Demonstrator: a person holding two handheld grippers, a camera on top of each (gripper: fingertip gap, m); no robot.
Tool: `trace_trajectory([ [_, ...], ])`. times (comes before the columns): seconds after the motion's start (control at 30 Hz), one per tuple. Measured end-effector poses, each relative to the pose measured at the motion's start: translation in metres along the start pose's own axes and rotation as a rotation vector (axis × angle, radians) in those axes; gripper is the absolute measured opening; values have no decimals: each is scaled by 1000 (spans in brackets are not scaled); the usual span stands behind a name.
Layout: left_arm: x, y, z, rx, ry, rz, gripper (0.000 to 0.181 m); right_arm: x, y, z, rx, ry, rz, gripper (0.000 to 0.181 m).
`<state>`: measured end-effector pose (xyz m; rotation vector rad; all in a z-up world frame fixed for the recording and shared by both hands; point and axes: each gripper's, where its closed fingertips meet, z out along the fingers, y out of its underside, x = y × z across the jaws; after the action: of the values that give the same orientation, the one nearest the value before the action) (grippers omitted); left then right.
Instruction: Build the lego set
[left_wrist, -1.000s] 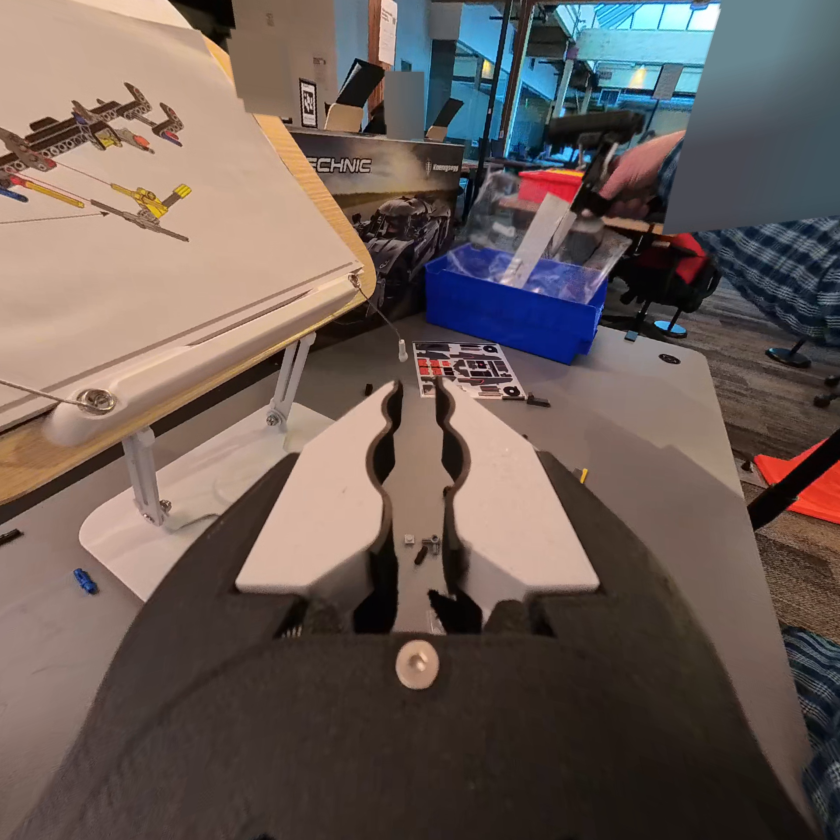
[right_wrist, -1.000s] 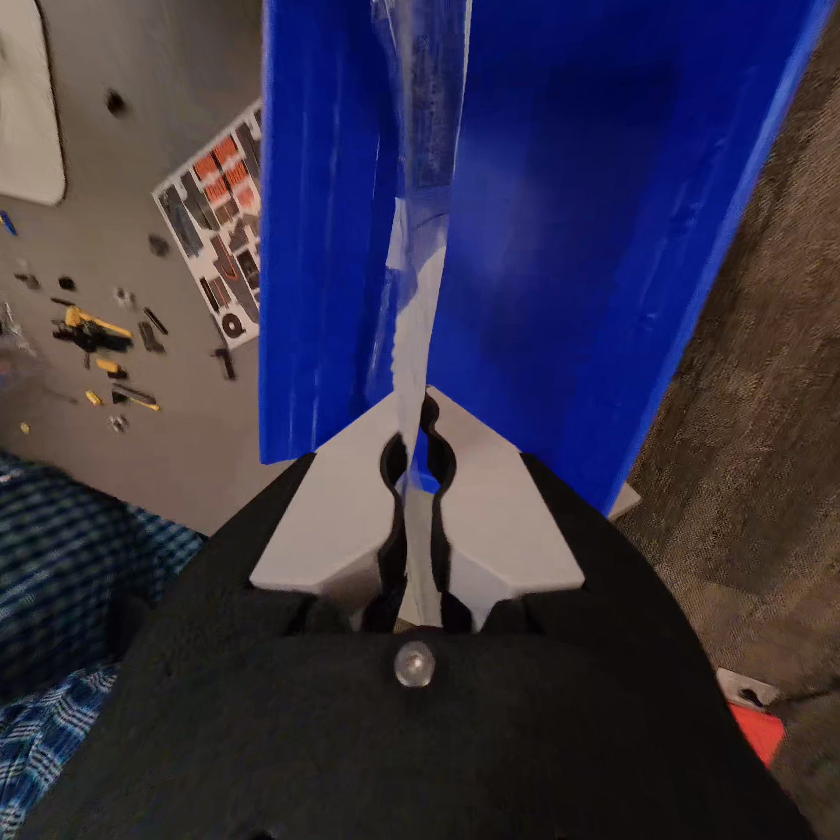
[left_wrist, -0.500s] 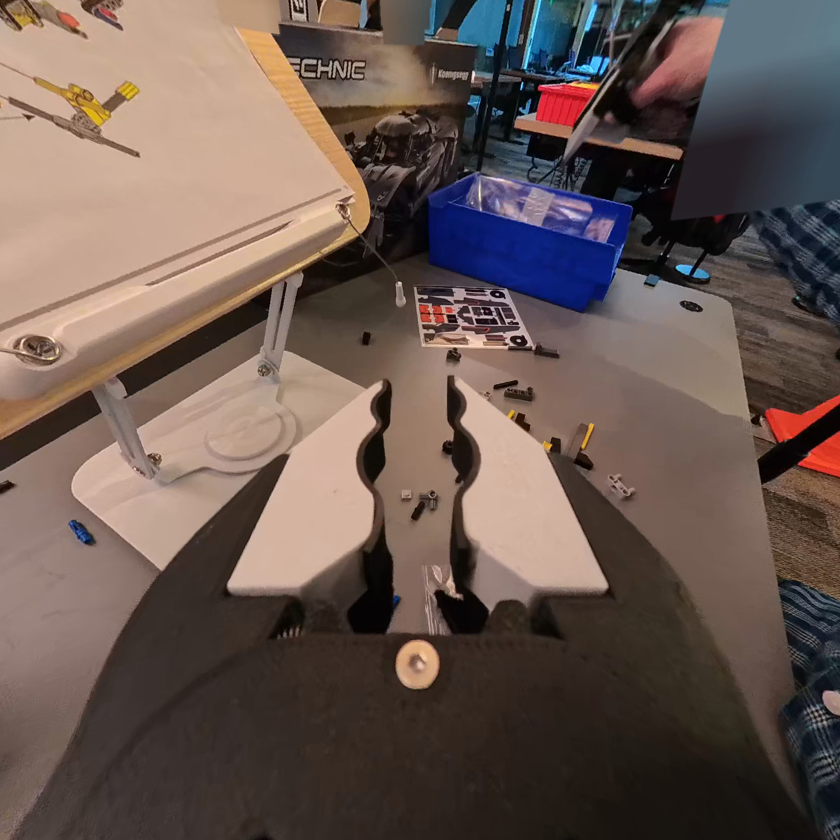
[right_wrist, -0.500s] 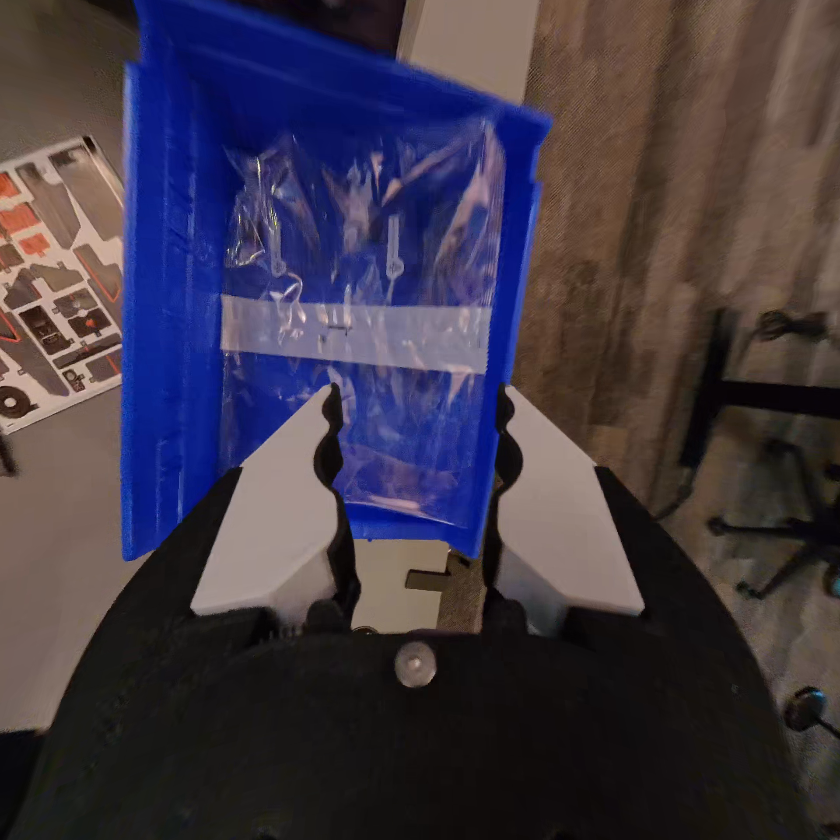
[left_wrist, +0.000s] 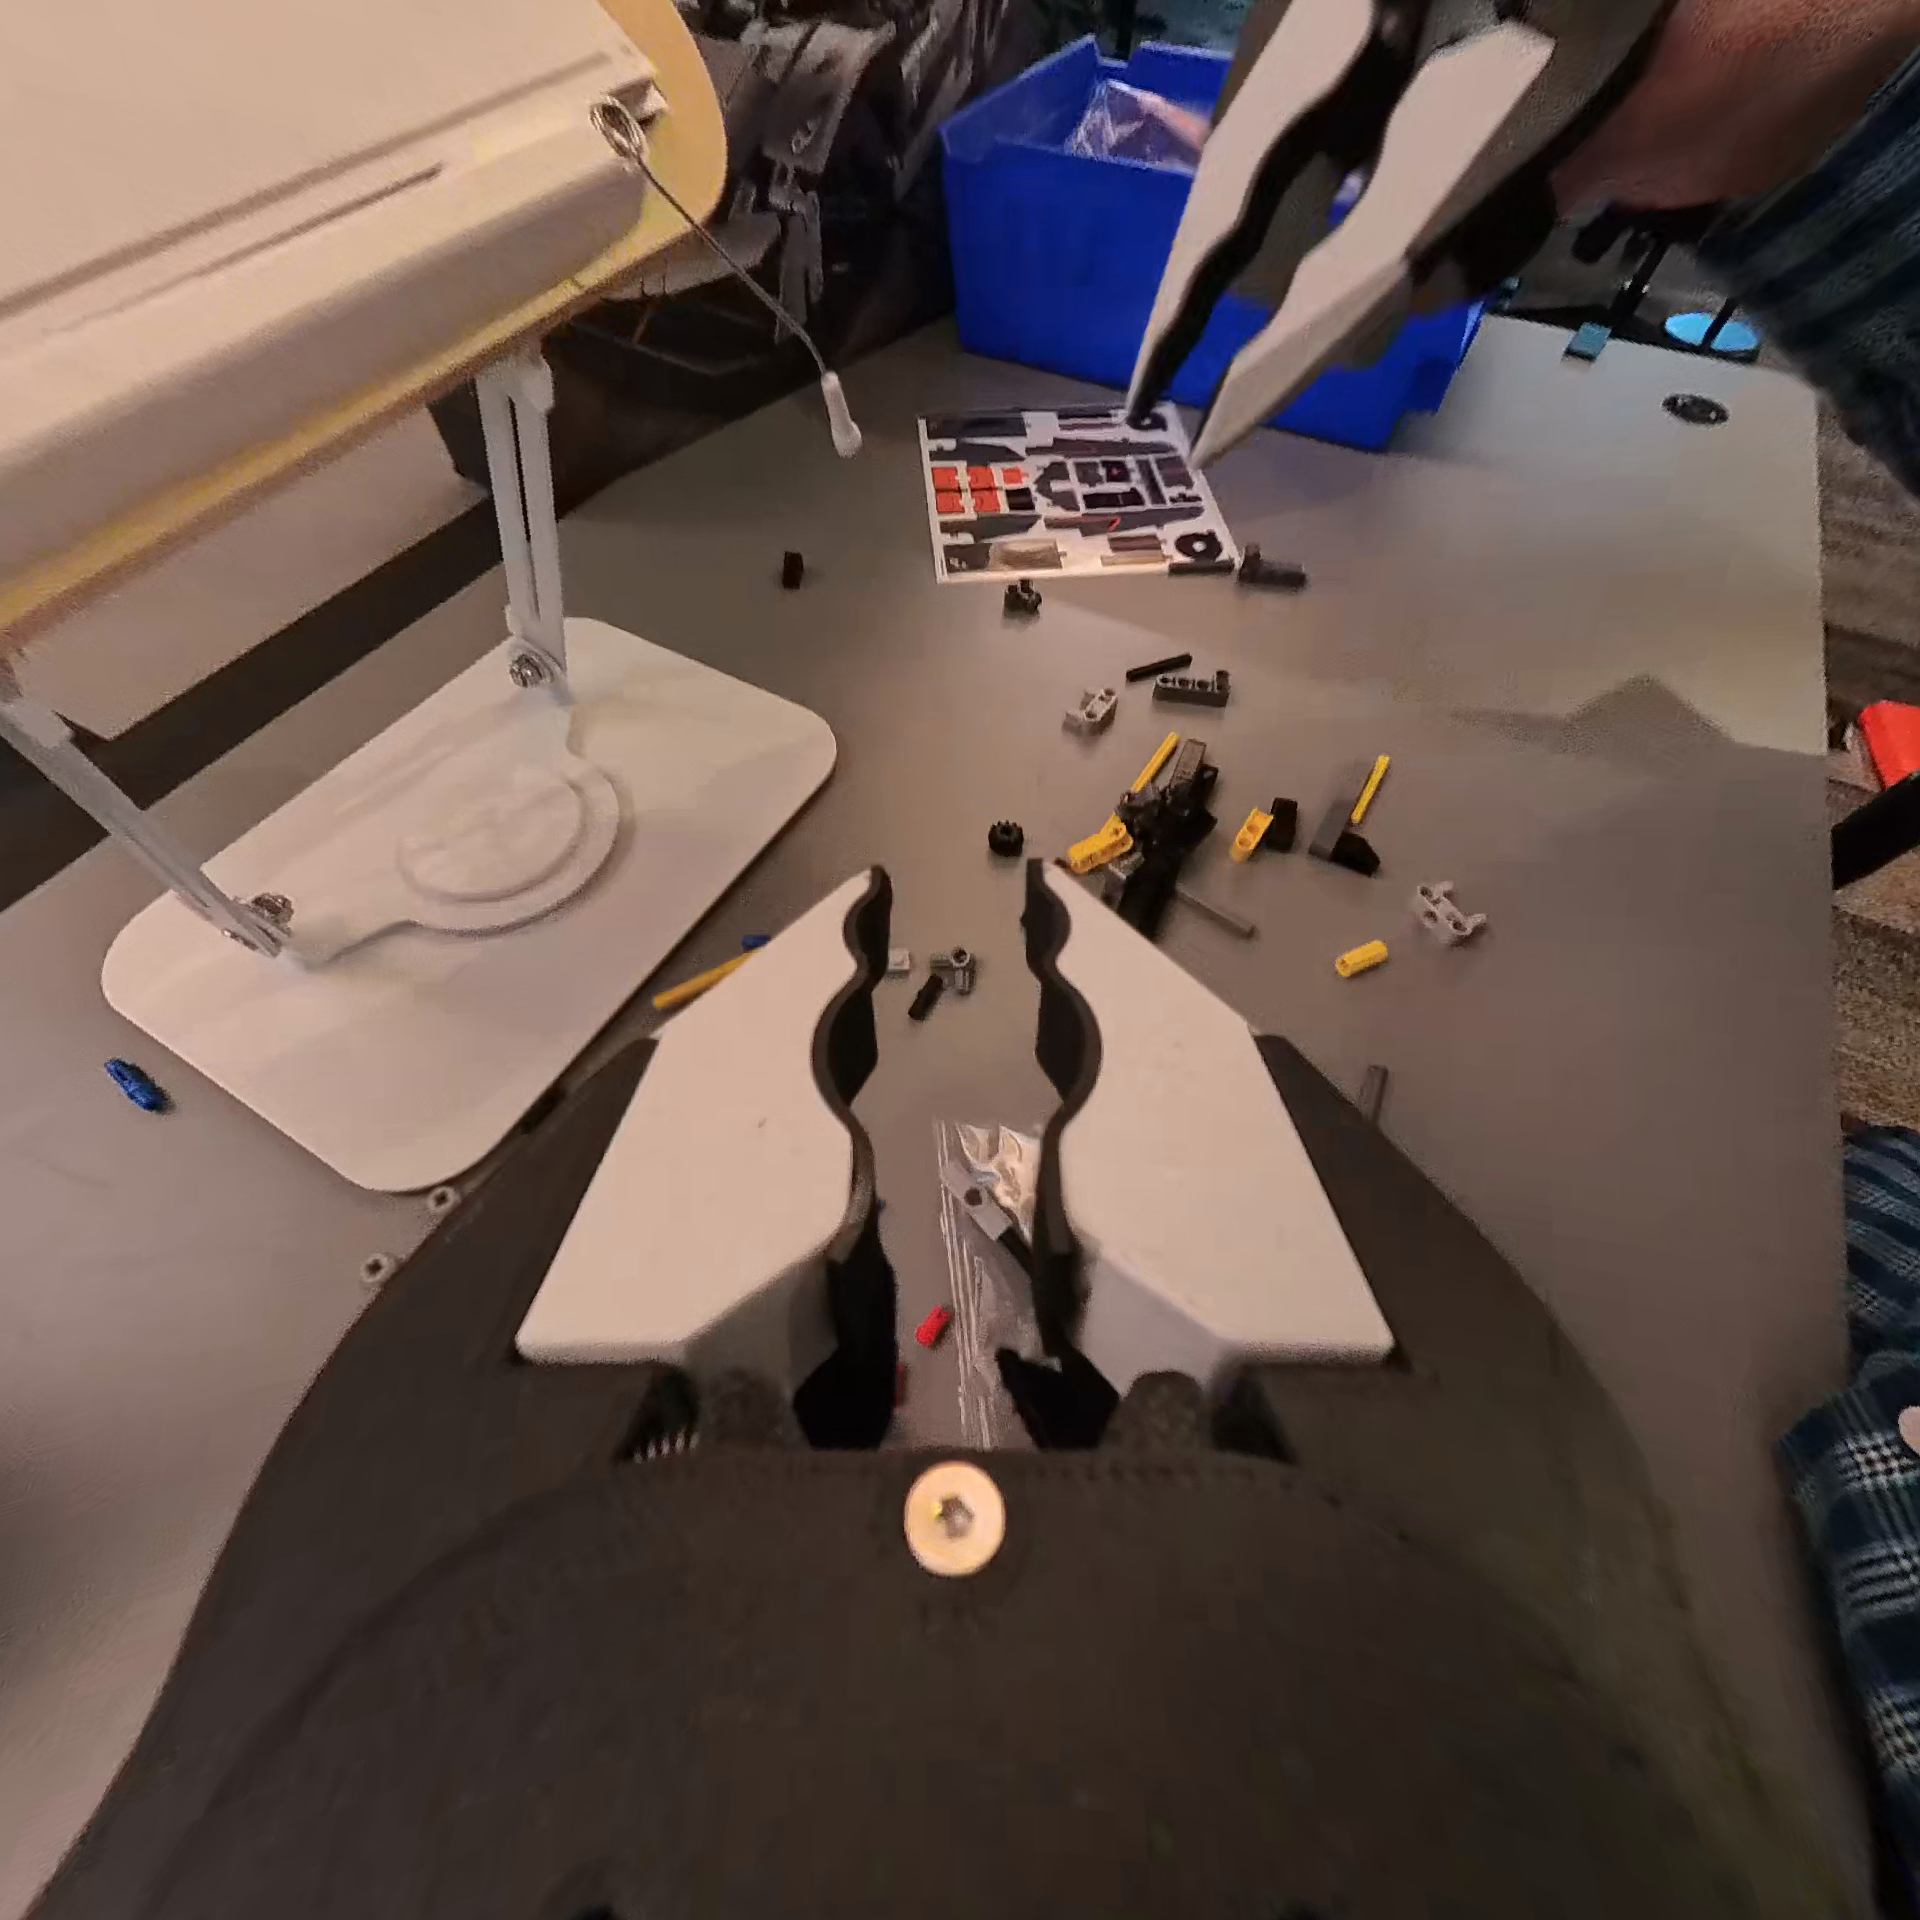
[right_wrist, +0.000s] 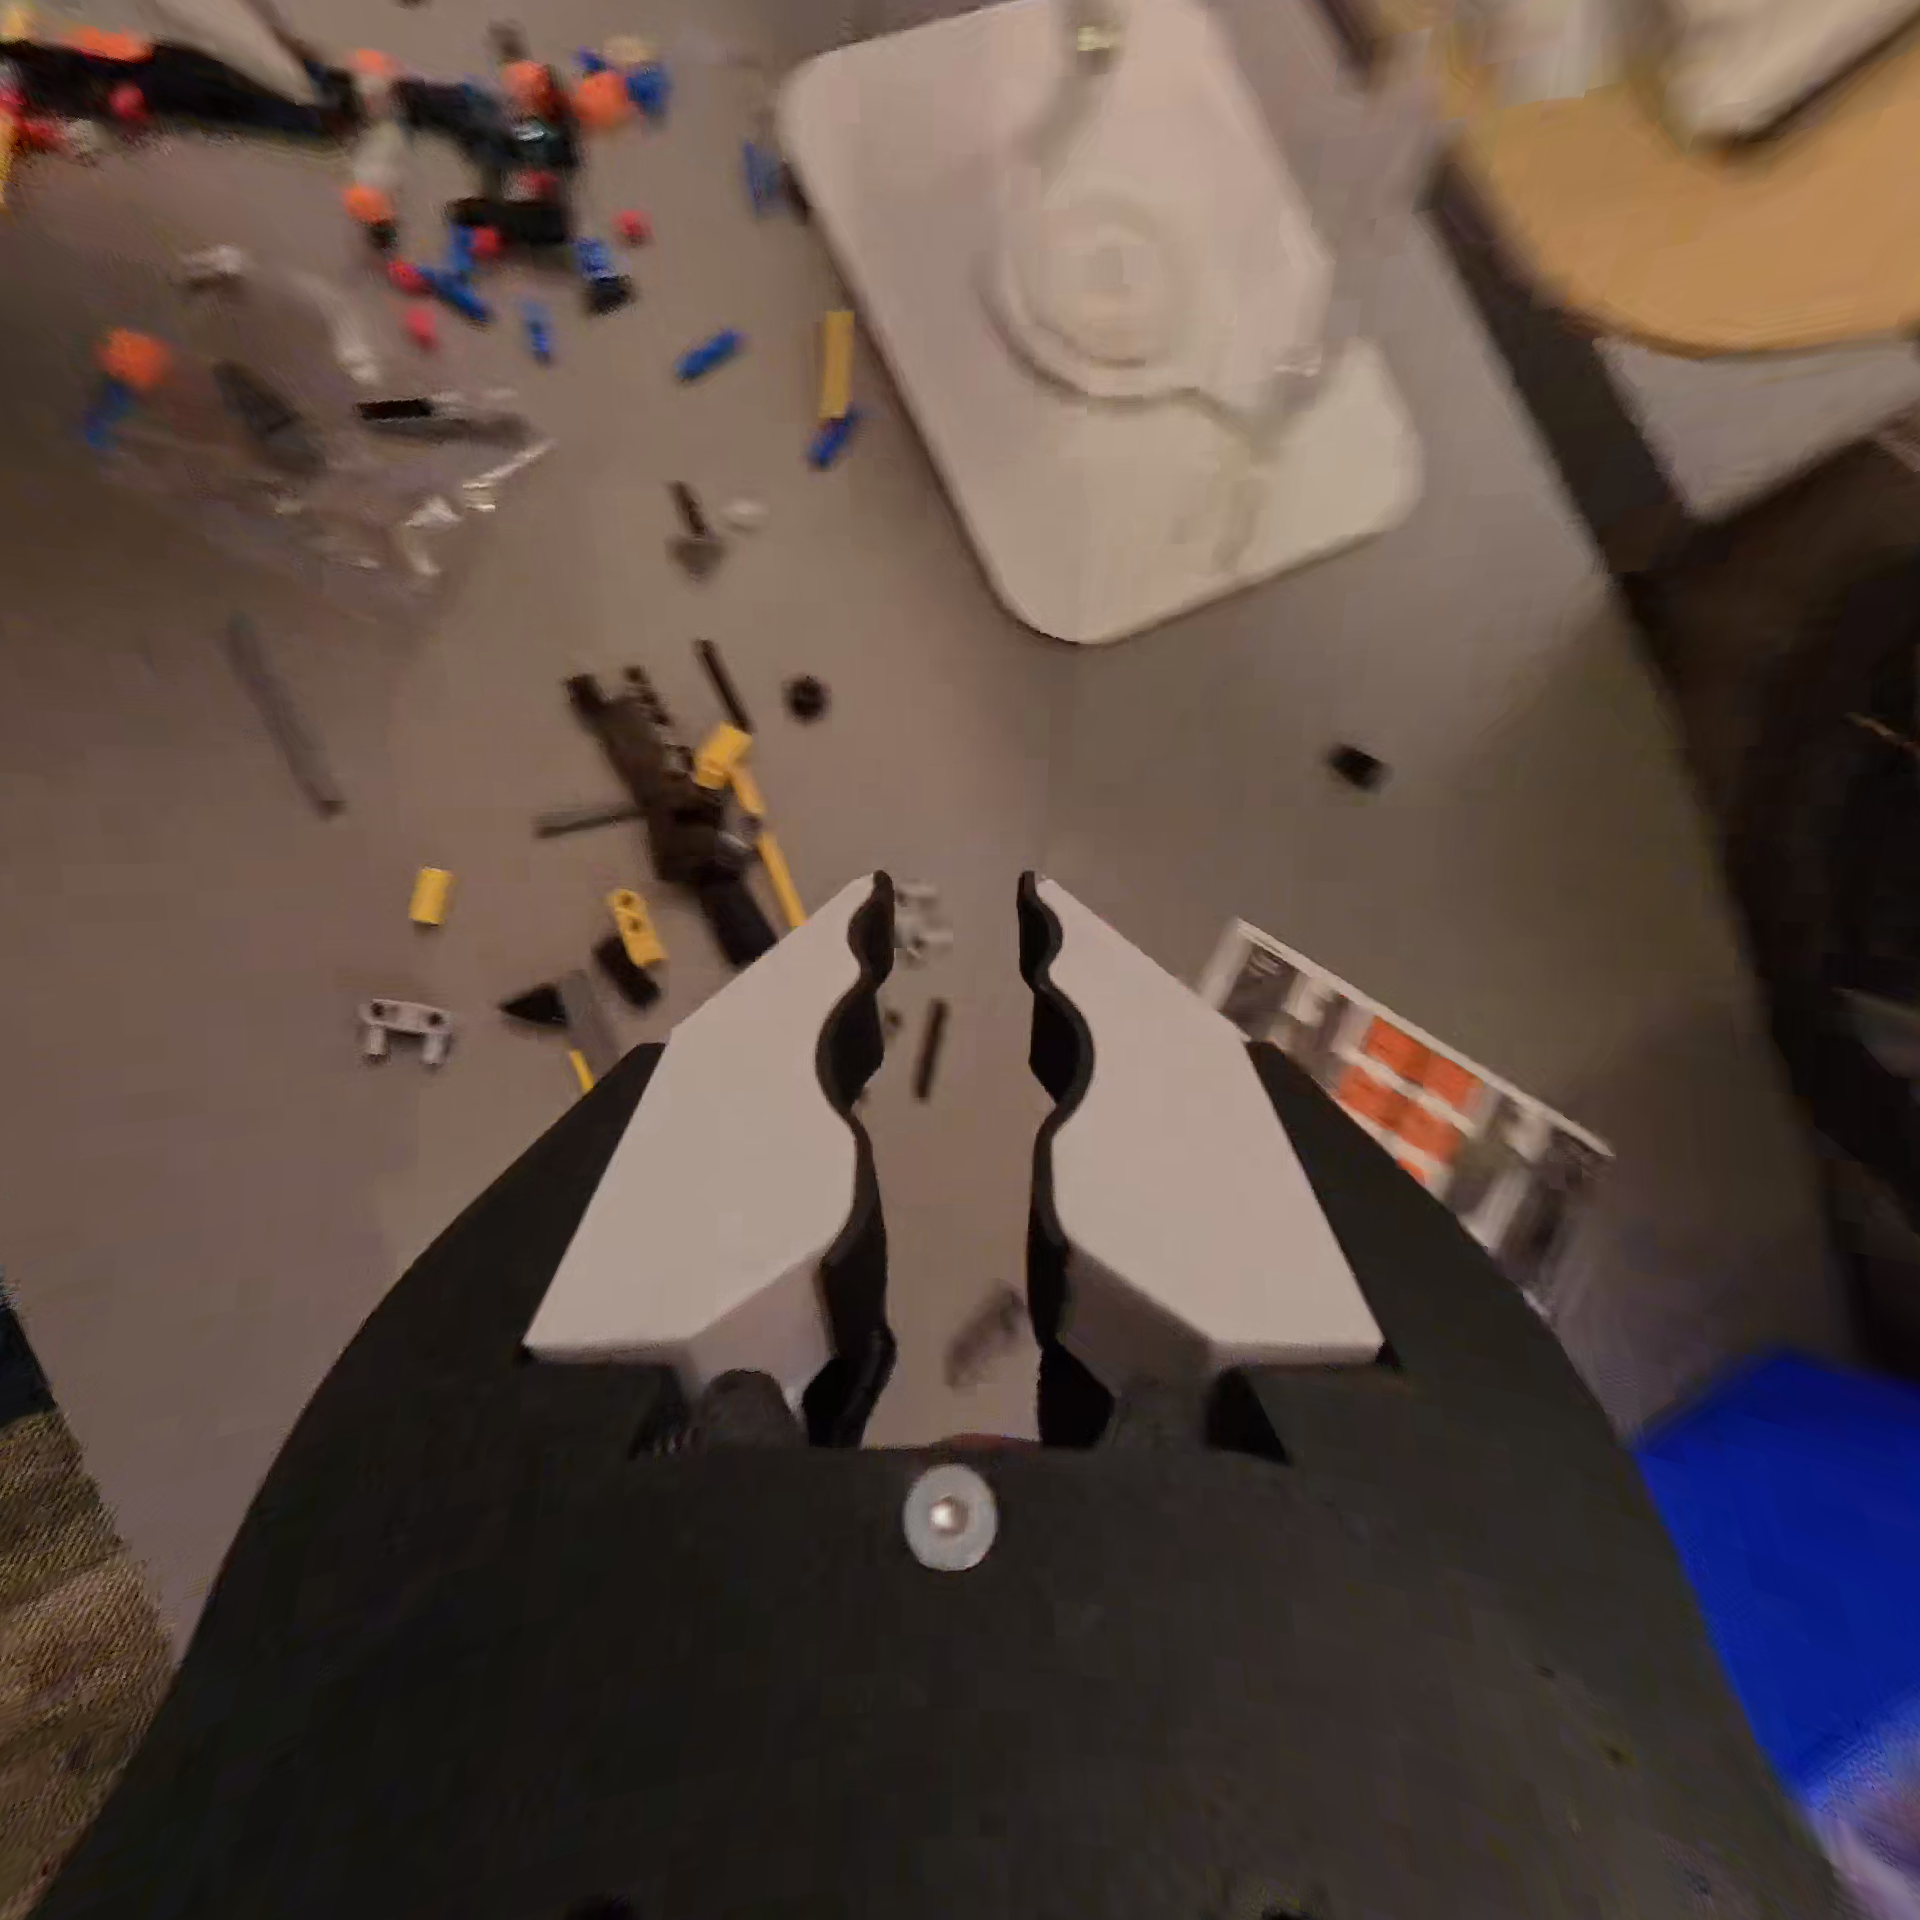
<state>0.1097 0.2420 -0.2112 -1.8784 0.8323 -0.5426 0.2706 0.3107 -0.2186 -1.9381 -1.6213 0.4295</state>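
Note:
Loose lego parts lie on the grey table. A black and yellow part-built assembly sits mid-table with small yellow, grey and black pieces around it. My left gripper is open and empty, low over the table, just short of a small grey and black connector. My right gripper is open and empty above the table. It also shows in the left wrist view, tips over the sticker sheet. A clear plastic bag lies under my left gripper.
A white stand base carries the tilted instruction board at left. A blue bin holding clear bags sits at the back. A second clear bag and several coloured pieces lie beyond. A blue pin lies far left. Across from one pair of fingers to the other is roughly 20 cm.
My right gripper let go of the clear bag into the blue bin, opened, and swung back over the table toward the sticker sheet. My left gripper tilted down and opened slightly wider.

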Motion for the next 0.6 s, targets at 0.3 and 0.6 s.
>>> trace_trajectory([
  [0.3, 2, 26, -3, -69, -18, -20, 23, -76, -14, 110, -86, -228, -108, 10],
  [0.6, -6, 43, -19, -96, -43, -78, 24, -74, -7, 131, -143, -232, -114, 1],
])
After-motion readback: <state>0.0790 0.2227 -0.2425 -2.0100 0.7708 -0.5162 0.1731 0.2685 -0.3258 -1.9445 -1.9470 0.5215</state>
